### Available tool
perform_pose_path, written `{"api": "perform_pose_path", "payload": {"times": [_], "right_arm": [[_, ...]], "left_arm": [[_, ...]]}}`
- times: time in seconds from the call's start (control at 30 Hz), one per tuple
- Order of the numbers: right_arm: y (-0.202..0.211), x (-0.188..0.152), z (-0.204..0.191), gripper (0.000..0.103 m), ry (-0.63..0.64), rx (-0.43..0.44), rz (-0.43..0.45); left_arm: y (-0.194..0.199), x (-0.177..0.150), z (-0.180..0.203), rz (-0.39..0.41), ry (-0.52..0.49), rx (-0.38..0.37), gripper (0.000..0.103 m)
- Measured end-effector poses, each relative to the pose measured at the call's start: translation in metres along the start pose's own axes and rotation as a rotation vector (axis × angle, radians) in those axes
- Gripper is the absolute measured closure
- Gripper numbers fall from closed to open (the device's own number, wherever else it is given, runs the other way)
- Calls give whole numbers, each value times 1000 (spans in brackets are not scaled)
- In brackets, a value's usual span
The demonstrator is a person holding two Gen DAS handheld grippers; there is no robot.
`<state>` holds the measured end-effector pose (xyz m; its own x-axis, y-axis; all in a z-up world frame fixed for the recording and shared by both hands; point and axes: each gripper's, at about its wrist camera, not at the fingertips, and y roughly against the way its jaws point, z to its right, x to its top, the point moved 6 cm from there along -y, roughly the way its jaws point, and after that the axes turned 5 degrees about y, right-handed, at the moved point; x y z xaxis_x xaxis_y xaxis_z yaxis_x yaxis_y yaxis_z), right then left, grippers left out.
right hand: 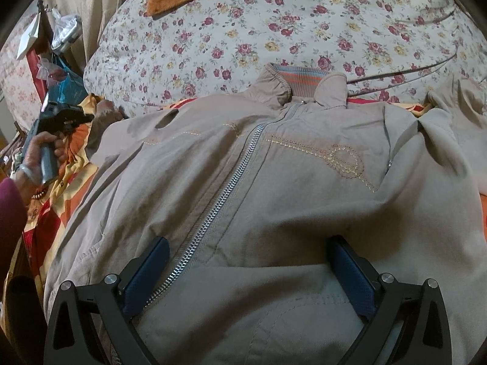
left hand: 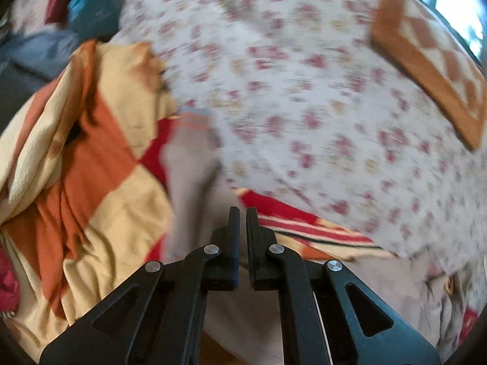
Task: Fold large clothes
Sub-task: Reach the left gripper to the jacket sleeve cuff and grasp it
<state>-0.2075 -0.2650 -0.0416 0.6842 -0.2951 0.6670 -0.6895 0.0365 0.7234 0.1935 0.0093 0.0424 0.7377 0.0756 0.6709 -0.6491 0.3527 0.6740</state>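
A large taupe zip-up jacket (right hand: pixel 274 182) lies spread front-up on the bed, collar away from me, silver zipper (right hand: pixel 225 194) running down its middle. My right gripper (right hand: pixel 248 245) is open wide, its blue-padded fingers resting on the jacket's lower front on either side of a raised fold. My left gripper (left hand: pixel 242 213) is shut with nothing between the fingers, hovering over a taupe part of the jacket (left hand: pixel 188 176); that view is motion-blurred. The left gripper also shows in the right wrist view (right hand: pixel 61 118), held in a hand at the jacket's left sleeve.
The floral bedsheet (right hand: pixel 274 24) covers the bed beyond the jacket. An orange checked mat (left hand: pixel 432 60) lies at the far side. A crumpled orange, cream and red blanket (left hand: pixel 91 158) lies left of the jacket. Bags and clutter (right hand: pixel 61 45) stand off the bed's left.
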Motion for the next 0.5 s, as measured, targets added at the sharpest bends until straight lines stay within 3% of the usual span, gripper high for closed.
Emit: {"api": "perform_pose_path", "payload": {"times": [0.07, 0.23, 0.3, 0.37, 0.4, 0.5], "right_arm": [[0, 0, 0, 0, 0, 0, 0], [1, -1, 0, 0, -2, 0, 4], [2, -1, 0, 0, -2, 1, 5], [2, -2, 0, 0, -1, 0, 5], [2, -2, 0, 0, 0, -1, 4], [3, -3, 0, 0, 2, -4, 4]], "left_arm": [[7, -2, 13, -4, -26, -9, 101], [11, -2, -5, -18, 13, 77, 99], [4, -1, -24, -30, 57, 105, 88], [-1, 2, -41, -21, 82, 142, 43], [-2, 4, -50, 12, 99, 160, 33], [-8, 18, -71, 84, 142, 202, 32]]}}
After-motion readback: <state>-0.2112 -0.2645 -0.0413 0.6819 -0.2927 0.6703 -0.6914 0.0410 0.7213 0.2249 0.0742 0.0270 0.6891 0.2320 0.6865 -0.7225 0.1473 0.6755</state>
